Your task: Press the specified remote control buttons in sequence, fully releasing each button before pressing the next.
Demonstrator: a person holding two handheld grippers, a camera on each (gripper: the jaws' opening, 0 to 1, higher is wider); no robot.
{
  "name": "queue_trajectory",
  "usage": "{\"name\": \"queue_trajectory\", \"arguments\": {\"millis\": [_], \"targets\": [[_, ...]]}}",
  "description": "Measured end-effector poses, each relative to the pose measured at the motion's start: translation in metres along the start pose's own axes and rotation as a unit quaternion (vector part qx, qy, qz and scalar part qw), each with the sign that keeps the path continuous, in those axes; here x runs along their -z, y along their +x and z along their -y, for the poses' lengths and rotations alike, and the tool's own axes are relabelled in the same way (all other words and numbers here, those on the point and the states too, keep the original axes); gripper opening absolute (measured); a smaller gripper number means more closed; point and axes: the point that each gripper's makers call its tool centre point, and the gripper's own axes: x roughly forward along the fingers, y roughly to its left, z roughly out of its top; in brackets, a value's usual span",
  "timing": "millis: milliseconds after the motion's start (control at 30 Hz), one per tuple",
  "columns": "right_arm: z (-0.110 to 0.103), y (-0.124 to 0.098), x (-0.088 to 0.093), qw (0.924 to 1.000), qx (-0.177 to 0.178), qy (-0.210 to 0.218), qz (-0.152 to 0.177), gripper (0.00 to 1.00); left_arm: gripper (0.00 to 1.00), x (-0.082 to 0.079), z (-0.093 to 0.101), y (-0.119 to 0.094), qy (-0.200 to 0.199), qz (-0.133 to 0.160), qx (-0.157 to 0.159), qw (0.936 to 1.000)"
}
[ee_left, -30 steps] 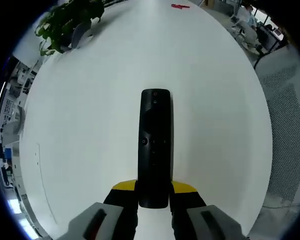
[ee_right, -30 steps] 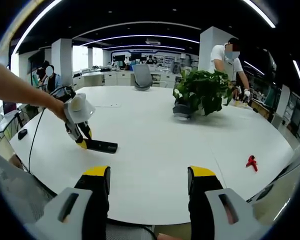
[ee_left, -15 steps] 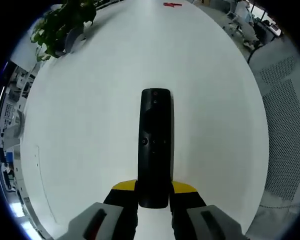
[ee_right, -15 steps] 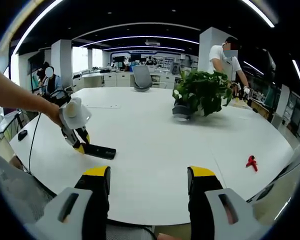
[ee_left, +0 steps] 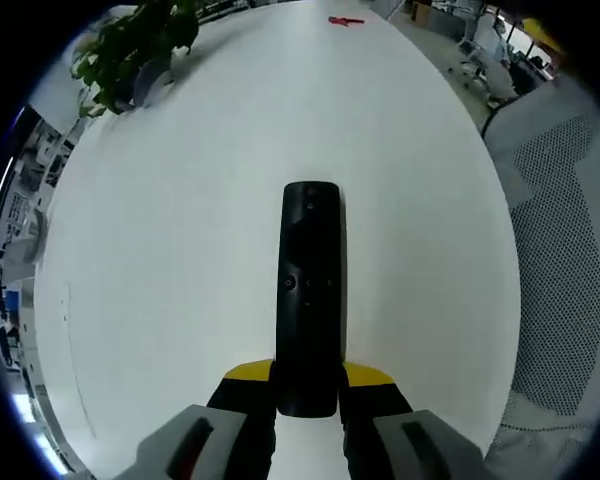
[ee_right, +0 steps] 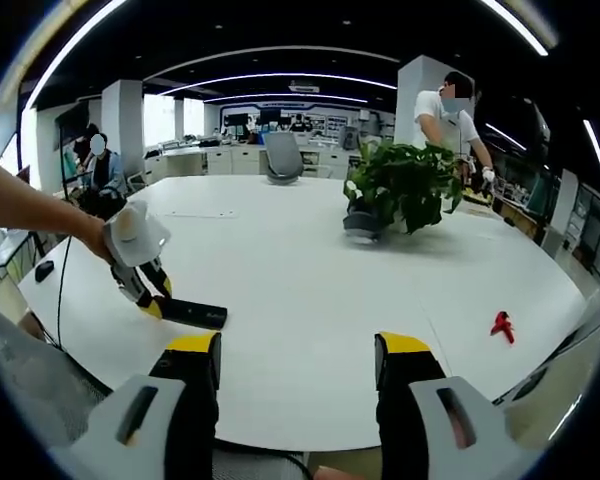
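White table, left hand-held gripper clamping remote, right hand-held gripper wide.

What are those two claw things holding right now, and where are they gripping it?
The left gripper clamps the black remote control by its near end, on its long sides. The right gripper is open and holds nothing.

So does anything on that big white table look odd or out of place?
Only one thing: a small red object lies alone near the white table's edge, far from the black remote control clamped in the left gripper. What it is cannot be told. The potted green plant stands upright; nothing is spilled.
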Motion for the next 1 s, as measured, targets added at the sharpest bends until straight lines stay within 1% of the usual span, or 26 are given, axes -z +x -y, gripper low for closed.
{"name": "queue_trajectory", "arguments": {"millis": [100,233,433,733,833,1000], "targets": [[-0.001,0.000,0.000,1.0000,-0.002,0.000,0.001,0.65,0.23,-0.001,0.006,0.000,-0.002,0.002,0.000,1.0000],[-0.001,0.000,0.000,1.0000,-0.002,-0.002,-0.001,0.65,0.23,-0.001,0.014,-0.001,0.005,0.001,-0.002,1.0000],[-0.002,0.000,0.000,1.0000,-0.004,-0.003,-0.001,0.65,0.23,-0.003,0.026,-0.001,0.038,-0.010,-0.009,0.9992],[-0.002,0.000,0.001,1.0000,-0.004,-0.004,-0.003,0.64,0.24,-0.002,0.036,-0.002,0.041,-0.013,-0.001,0.9991],[-0.002,0.000,0.001,1.0000,-0.003,-0.003,-0.002,0.64,0.24,-0.002,0.041,-0.003,0.045,-0.010,-0.001,0.9990],[-0.002,0.000,0.001,1.0000,-0.004,-0.003,-0.001,0.64,0.24,-0.002,0.052,-0.004,0.050,-0.017,-0.008,0.9986]]}}
